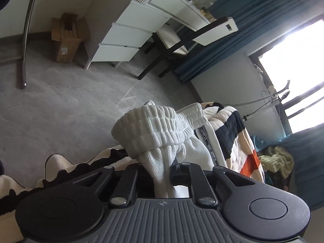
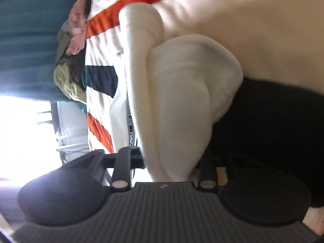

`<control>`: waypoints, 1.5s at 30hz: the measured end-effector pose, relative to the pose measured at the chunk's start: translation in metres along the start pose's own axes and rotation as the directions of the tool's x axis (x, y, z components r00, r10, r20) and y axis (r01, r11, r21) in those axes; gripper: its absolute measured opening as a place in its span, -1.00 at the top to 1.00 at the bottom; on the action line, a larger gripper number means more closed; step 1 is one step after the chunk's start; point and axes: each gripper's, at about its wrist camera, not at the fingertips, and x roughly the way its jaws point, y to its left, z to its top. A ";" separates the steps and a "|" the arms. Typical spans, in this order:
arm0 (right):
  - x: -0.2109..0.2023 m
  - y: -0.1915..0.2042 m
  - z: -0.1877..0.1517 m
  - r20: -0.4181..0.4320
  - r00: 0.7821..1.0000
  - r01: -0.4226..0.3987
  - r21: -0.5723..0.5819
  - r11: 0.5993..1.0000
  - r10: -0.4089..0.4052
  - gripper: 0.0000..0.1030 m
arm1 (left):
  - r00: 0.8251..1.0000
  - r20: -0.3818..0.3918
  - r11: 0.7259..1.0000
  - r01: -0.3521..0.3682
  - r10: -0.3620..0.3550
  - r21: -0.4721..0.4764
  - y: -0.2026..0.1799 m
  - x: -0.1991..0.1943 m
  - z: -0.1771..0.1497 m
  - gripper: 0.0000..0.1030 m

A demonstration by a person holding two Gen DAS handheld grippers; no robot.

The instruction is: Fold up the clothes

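Here, the left gripper (image 1: pixel 162 174) is clamped on a bunched fold of the white ribbed-knit trousers (image 1: pixel 162 133), whose elastic waistband stands up just ahead of it. The right gripper (image 2: pixel 168 160) likewise pinches a thick fold of the same trousers (image 2: pixel 182 93). A black tape along the trouser side (image 1: pixel 209 143) carries white lettering; "NOT SIMPLE" can be partly read. The garment hangs over a cream bedspread with orange and dark navy stripes (image 1: pixel 239 141). Beyond lie a grey carpet floor (image 1: pixel 70 101), a white chest of drawers (image 1: pixel 129 32) and a brown cardboard box (image 1: pixel 66 38).
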 end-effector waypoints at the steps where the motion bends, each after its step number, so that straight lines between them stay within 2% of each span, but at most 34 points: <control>1: 0.001 -0.003 0.000 -0.005 1.000 -0.016 0.021 1.000 0.016 -0.05 | 1.000 0.002 1.000 -0.008 0.008 0.018 -0.001 -0.001 -0.004 0.67; 2: 0.002 -0.006 0.000 -0.010 0.999 -0.032 0.041 0.999 0.032 -0.40 | 1.000 0.004 0.999 -0.017 0.017 0.034 -0.003 -0.001 -0.008 0.59; 3: 0.003 -0.010 0.000 -0.014 0.999 -0.047 0.062 0.997 0.048 -0.63 | 1.000 0.004 0.999 -0.030 0.030 0.045 -0.005 -0.002 -0.012 0.52; 5: 0.007 -0.013 0.006 -0.007 0.997 -0.077 0.072 0.994 0.078 -0.62 | 0.999 0.001 0.997 -0.054 0.054 0.063 -0.008 -0.004 -0.018 -0.03; 8: 0.005 -0.024 0.010 -0.017 0.996 -0.083 0.082 0.993 0.084 -0.63 | 0.997 -0.015 0.990 -0.079 0.081 0.116 -0.016 -0.006 -0.029 -0.42; 10: 0.004 -0.026 0.012 -0.015 0.996 -0.085 0.084 0.993 0.087 -0.63 | 0.993 -0.002 0.980 -0.113 0.115 0.165 -0.021 -0.014 -0.038 -0.56; 15: 0.008 -0.018 0.013 0.030 0.995 -0.098 0.040 0.994 0.097 -0.64 | 0.972 0.129 0.950 -0.220 0.195 0.222 -0.037 -0.042 -0.057 -0.60; 20: 0.010 -0.012 0.010 0.090 0.992 -0.087 -0.046 0.995 0.091 -0.64 | 0.963 0.227 0.930 -0.211 0.145 0.300 -0.079 -0.062 -0.071 -0.60; 23: 0.010 -0.010 0.011 0.097 0.989 -0.107 -0.051 0.993 0.112 -0.64 | 0.965 0.248 0.909 -0.177 0.084 0.378 -0.117 -0.063 -0.086 -0.60; 26: 0.009 -0.008 0.013 0.103 0.986 -0.128 -0.055 0.990 0.133 -0.64 | 0.975 0.223 0.880 -0.125 0.022 0.457 -0.153 -0.053 -0.111 -0.64; 29: 0.009 -0.006 0.015 0.109 0.982 -0.149 -0.059 0.987 0.154 -0.64 | 0.986 0.166 0.844 -0.073 -0.020 0.531 -0.187 -0.034 -0.147 -0.65; 34: 0.000 -0.014 0.012 0.124 0.978 -0.163 -0.055 0.985 0.168 -0.64 | 0.997 0.030 0.788 0.032 -0.064 0.615 -0.232 0.010 -0.215 -0.65; 36: -0.001 -0.013 0.012 0.136 0.976 -0.164 -0.058 0.985 0.171 -0.64 | 0.998 -0.027 0.749 0.064 -0.062 0.660 -0.247 0.031 -0.244 -0.65; 45: -0.008 -0.017 0.014 0.188 0.968 -0.159 -0.060 0.985 0.168 -0.64 | 0.999 -0.045 0.608 0.046 -0.018 0.792 -0.244 0.080 -0.311 -0.65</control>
